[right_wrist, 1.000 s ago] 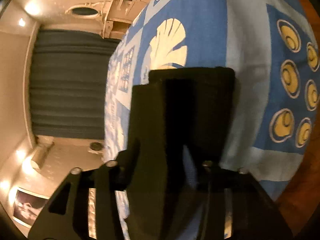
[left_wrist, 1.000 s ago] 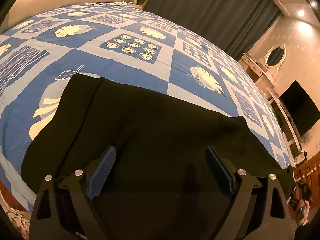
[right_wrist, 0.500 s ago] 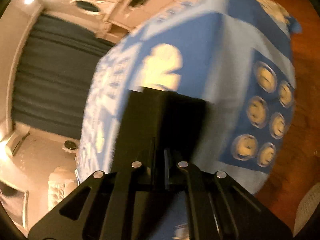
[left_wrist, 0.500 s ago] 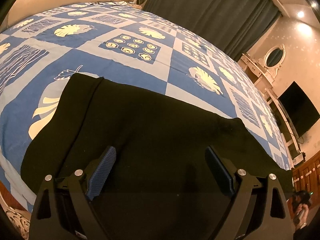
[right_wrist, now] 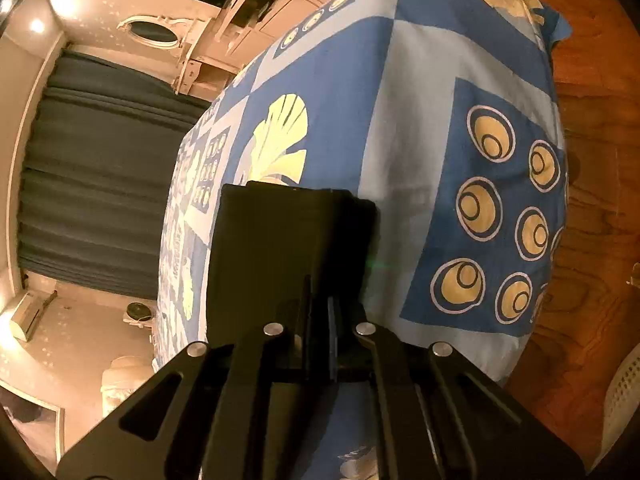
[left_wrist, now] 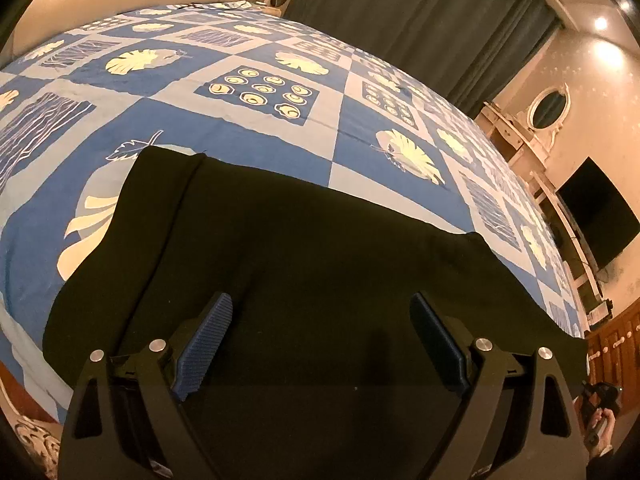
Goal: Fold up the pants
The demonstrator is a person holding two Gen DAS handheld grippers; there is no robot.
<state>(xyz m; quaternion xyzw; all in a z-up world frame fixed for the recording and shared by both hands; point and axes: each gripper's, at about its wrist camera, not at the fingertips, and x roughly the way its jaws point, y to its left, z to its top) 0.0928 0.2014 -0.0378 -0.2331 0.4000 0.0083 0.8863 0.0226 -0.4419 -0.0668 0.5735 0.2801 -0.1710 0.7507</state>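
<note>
I have the bed under both cameras, its blue patterned cover giving me a broad flat place to lay cloth out, which I take to be why the work is done here. The black pants lie spread lengthwise along the near edge of it, smooth and already doubled leg on leg as far as I can judge, so that a fold across the length is what remains. In the right wrist view the leg end lies flat on the cover near the bed's corner, and my right tool has its jaws pressed together on the dark cloth there; I read this as the pinch needed to carry that end over toward the waist. My left tool hangs over the middle of the pants with its blue pads standing wide apart and nothing between them, placed, I think, to pin or steady the cloth while the other end is lifted.
</note>
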